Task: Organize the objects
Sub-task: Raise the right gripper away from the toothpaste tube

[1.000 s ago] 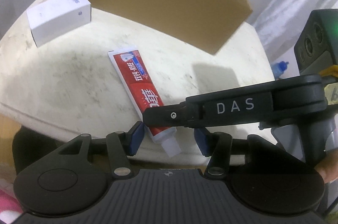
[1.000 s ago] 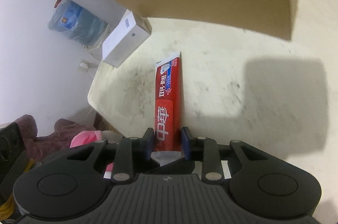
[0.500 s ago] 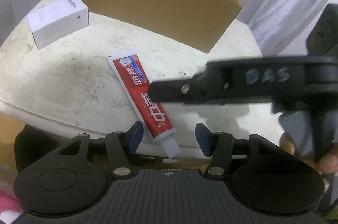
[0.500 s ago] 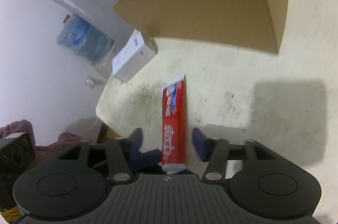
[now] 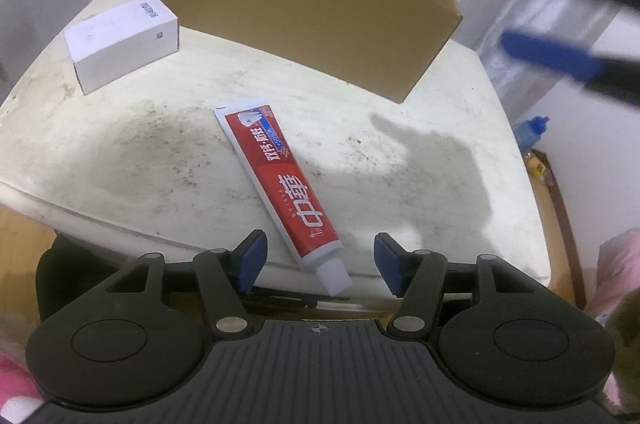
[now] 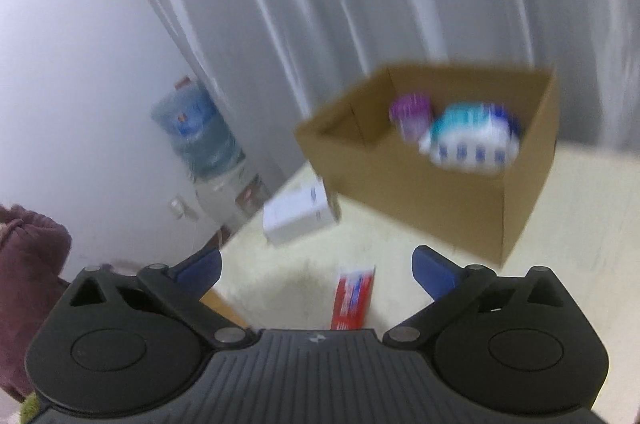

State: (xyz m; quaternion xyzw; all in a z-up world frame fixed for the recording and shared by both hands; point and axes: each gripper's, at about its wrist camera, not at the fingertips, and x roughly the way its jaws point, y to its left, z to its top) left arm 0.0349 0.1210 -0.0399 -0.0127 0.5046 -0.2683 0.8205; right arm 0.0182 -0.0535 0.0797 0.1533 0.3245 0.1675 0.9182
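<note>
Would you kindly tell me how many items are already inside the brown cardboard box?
2 visible: a purple-capped container toward the back of the brown cardboard box, and a blue-and-white package beside it near the right wall. The view is blurred; more may be hidden lower down.

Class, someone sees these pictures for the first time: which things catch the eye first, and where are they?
The red toothpaste tube lies flat on the stained white table, cap end at the near edge, between the open left tongs. Behind it stands an open cardboard box already holding items, with a white carton beside it.
</note>
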